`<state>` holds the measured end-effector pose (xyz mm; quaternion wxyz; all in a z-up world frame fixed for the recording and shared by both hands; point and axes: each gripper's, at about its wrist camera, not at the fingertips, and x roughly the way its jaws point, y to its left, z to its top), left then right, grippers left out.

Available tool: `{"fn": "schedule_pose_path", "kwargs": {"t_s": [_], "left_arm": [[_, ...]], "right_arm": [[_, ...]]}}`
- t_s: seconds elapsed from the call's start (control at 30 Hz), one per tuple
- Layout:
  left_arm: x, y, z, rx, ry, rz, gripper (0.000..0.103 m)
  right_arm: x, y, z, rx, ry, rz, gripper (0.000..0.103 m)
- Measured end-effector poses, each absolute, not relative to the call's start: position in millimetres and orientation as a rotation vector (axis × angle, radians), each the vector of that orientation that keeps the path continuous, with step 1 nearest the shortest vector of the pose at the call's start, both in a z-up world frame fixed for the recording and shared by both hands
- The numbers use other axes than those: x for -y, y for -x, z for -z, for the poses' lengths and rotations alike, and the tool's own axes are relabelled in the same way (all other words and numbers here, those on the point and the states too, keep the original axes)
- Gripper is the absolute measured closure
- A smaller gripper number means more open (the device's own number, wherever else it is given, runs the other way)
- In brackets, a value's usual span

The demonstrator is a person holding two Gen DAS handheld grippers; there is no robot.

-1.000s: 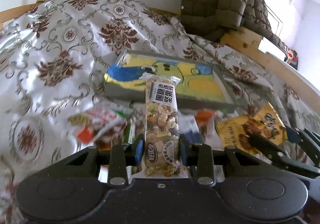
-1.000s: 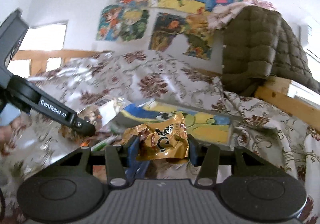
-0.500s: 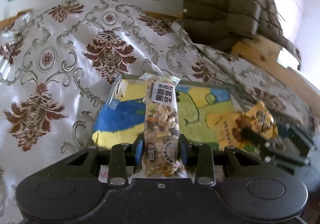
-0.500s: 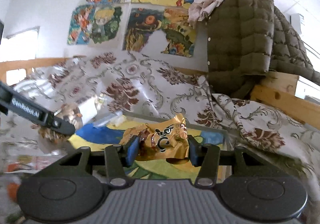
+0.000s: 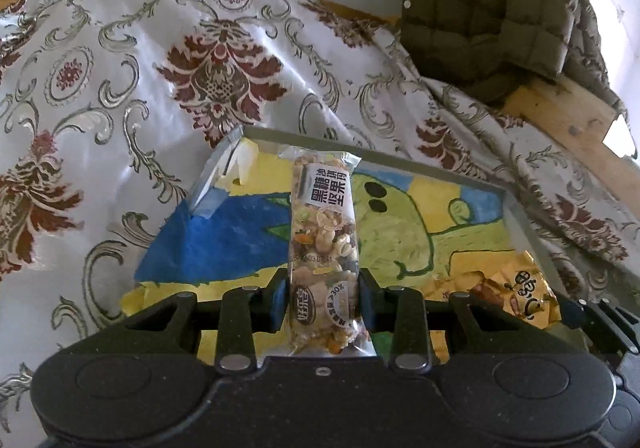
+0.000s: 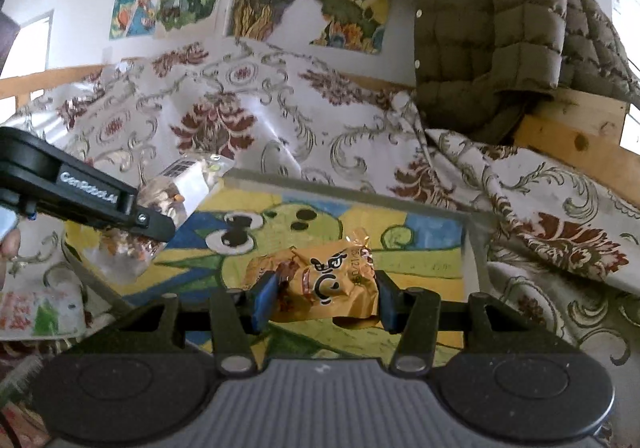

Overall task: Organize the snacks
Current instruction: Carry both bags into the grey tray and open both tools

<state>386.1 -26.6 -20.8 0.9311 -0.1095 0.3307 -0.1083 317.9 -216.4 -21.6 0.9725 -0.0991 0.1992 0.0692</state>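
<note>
We hold nut bar (image 5: 323, 248) in left gripper (image 5: 323, 300) | right gripper (image 6: 326, 294) clamps gold pack (image 6: 326, 280) over tray (image 6: 474, 220) | risk: slack jaws drop packs outside it

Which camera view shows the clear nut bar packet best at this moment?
The left wrist view. There the nut bar packet stands upright between the left gripper's fingers, label and nuts sharp. In the right wrist view the same packet is blurred at the left edge, partly hidden behind a gripper finger, label unreadable.
</note>
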Motion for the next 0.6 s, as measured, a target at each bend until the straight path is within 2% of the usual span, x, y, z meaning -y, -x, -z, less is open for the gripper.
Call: {"fn": "schedule_pose_path", "kwargs": {"t_s": [0.37, 0.43, 0.5, 0.6], "left_arm": [[42, -390, 38, -0.722, 0.191, 0.225, 0.065], [44, -390, 38, -0.724, 0.184, 0.221, 0.065], [45, -388, 36, -0.721, 0.183, 0.212, 0.064], [46, -384, 30, -0.71, 0.176, 0.214, 0.054]], "right_arm": [[225, -321, 30, -0.444, 0.173, -0.131, 0.046], [226, -320, 30, -0.444, 0.17, -0.131, 0.042], [228, -318, 29, -0.435, 0.167, -0.127, 0.031], [231, -314, 24, -0.419, 0.163, -0.116, 0.022]]}}
